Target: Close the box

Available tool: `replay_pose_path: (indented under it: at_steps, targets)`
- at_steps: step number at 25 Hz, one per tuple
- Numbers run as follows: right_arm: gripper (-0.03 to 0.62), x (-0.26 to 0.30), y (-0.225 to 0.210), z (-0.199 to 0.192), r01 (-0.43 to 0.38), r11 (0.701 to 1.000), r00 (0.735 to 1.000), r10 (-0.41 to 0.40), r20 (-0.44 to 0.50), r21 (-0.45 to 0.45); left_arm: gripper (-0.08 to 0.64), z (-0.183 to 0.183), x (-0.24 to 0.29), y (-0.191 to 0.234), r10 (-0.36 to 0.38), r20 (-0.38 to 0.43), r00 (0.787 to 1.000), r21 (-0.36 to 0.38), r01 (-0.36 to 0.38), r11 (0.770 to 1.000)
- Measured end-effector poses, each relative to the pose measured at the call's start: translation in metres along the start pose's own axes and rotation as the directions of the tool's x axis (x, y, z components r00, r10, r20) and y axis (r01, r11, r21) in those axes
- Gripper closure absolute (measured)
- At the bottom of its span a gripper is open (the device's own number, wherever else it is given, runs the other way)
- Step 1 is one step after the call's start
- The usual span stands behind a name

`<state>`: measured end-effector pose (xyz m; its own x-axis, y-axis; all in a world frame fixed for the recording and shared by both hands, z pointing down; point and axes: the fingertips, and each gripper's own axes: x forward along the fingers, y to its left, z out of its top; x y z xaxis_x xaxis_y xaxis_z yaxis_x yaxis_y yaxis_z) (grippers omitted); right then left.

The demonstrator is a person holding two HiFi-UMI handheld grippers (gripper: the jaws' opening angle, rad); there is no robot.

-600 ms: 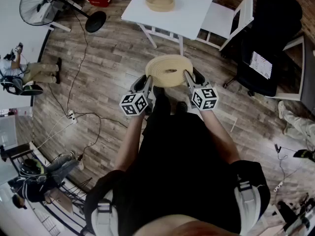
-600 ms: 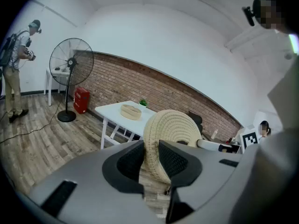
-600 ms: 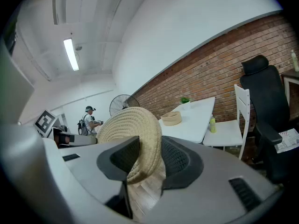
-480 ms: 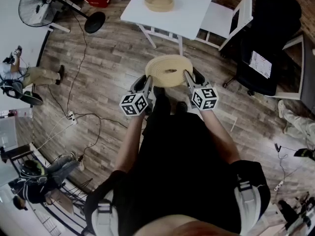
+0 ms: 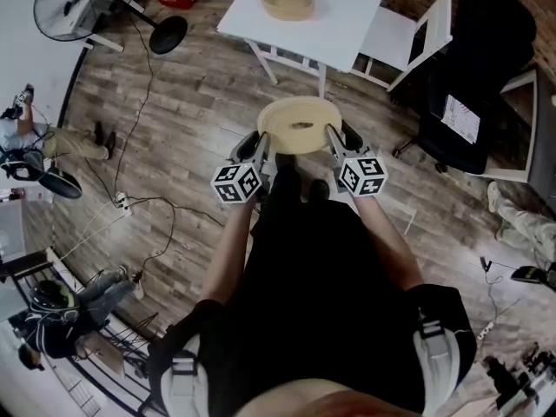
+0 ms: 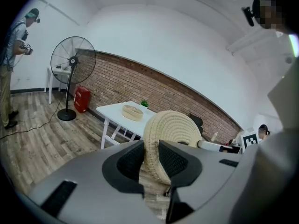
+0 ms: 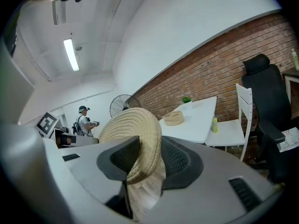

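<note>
The woven lid [image 5: 300, 124], a round coiled disc in pale straw colour, hangs in the air in front of us above the wooden floor [image 5: 191, 102], carried between our two grippers and well apart from the table. Our left gripper [image 5: 261, 142] clamps the lid's left rim: in the left gripper view the thick coiled edge sits between the two dark ribbed pads, and both press against it. Our right gripper [image 5: 334, 137] holds the opposite rim in the same way, its jaws standing wide around the edge with the pads pressing on both faces of the weave. From the head view the lid lies roughly flat, with a small dark hollow at its centre. The woven box [image 5: 287, 3], a low round open basket of the same straw, stands on the white table [image 5: 347, 33] further ahead of us, near the table's far left part. A white chair [image 5: 408, 33] is drawn up at the table's right side, and a black office chair [image 5: 473, 85] stands beyond it to the right. A standing fan [image 5: 65, 7] is at the far left by the wall, with a black cable trailing over the floor. In the right gripper view another person [image 7: 85, 119] stands near the fan, in front of the brick wall [image 7: 224, 64].
</note>
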<state>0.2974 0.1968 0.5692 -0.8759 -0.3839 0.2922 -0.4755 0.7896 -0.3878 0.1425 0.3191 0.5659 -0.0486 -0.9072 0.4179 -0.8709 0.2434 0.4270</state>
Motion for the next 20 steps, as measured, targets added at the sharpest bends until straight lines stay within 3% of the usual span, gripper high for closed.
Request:
replay_pose_path:
  at_steps: [20]
  targets:
    - [0.453, 0.095, 0.002, 0.026, 0.070, 0.998, 0.997, -0.070, -0.041, 0.005, 0.451, 0.055, 0.057, 0.071, -0.060, -0.035, 0.998, -0.021, 0.059, 0.998]
